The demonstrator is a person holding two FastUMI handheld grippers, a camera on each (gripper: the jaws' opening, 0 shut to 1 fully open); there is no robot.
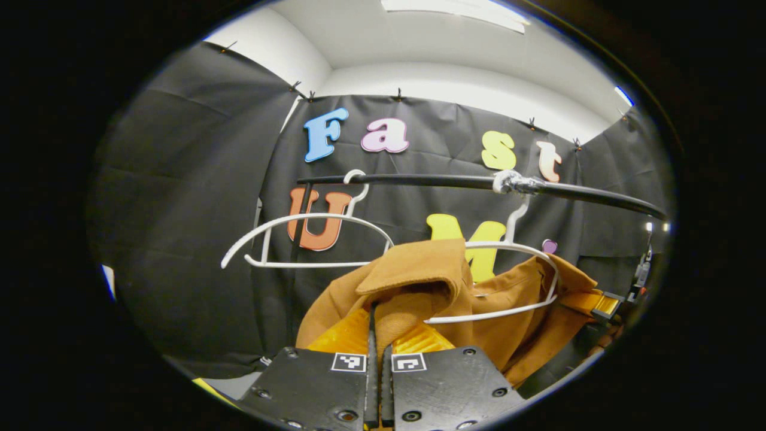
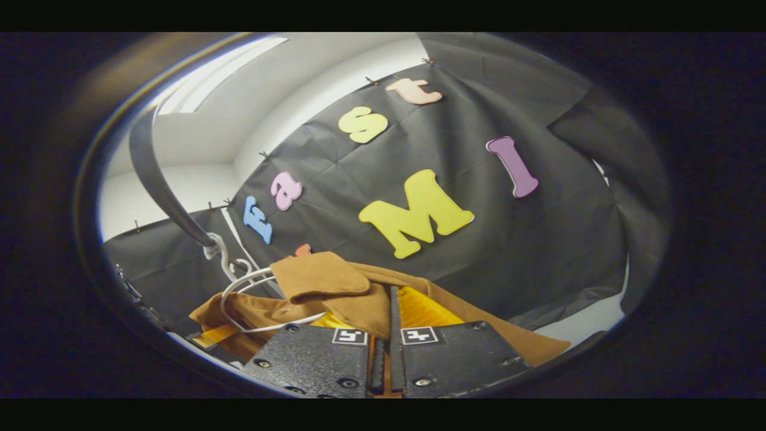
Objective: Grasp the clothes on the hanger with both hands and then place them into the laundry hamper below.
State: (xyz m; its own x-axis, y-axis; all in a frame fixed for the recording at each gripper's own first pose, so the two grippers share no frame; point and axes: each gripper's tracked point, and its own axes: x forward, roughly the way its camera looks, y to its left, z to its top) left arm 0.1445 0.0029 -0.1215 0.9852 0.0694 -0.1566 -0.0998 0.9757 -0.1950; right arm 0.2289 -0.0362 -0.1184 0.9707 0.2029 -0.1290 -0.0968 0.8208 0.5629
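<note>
A brown garment (image 1: 431, 269) hangs partly on a white hanger (image 1: 541, 272) from the black rail (image 1: 443, 179). My left gripper (image 1: 380, 342) is shut on the garment's folded collar edge, which is pulled toward the camera. In the left gripper view the other gripper (image 1: 604, 304) holds the garment's far shoulder at the right. In the right gripper view my right gripper (image 2: 388, 335) is shut on brown cloth of the same garment (image 2: 323, 278), with the hanger (image 2: 236, 299) and the rail (image 2: 161, 179) to its left.
An empty white hanger (image 1: 311, 222) hangs on the rail left of the garment. A black upright post (image 1: 297, 239) stands behind it. The booth's black cloth wall (image 1: 197, 209) closes in the back and sides.
</note>
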